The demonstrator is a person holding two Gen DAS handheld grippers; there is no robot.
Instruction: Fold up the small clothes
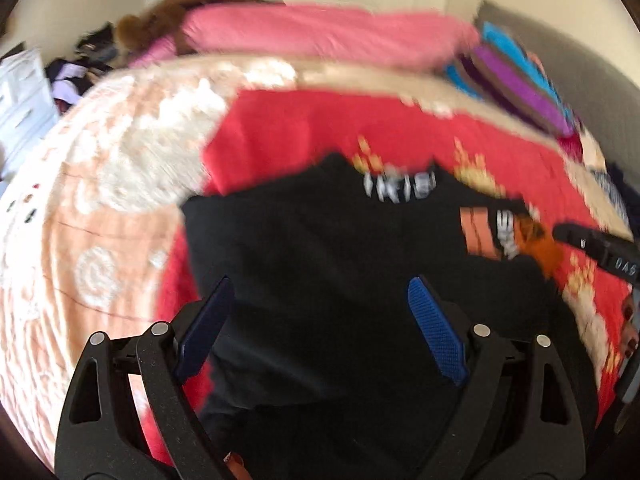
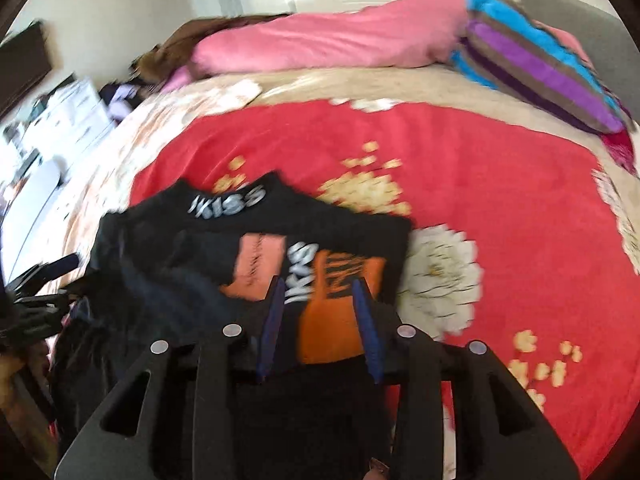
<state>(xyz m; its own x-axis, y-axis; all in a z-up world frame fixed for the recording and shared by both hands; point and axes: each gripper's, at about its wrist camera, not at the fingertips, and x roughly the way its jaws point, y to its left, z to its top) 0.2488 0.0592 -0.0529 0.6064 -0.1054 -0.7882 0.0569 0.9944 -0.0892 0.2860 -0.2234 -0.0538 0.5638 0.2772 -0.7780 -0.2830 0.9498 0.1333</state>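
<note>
Red floral blanket (image 2: 500, 184) covers the bed, where the black printed shirt (image 2: 248, 236) lies (partly folded, I judge) directly below both tools: right hand-held gripper (image 2: 320, 292) half-spread over its orange print, nearer than the widely spread, empty left hand-held gripper (image 1: 320, 292).

Both tongs (image 1: 320, 304) (image 2: 318, 300): matte blk linkage arms w/ silver rivets, blue textured pads (image 1: 436, 336)

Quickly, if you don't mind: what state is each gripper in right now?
Left gripper: open wide above the black shirt, holding nothing.
Right gripper: partly open over the shirt's orange print, not gripping it.
</note>
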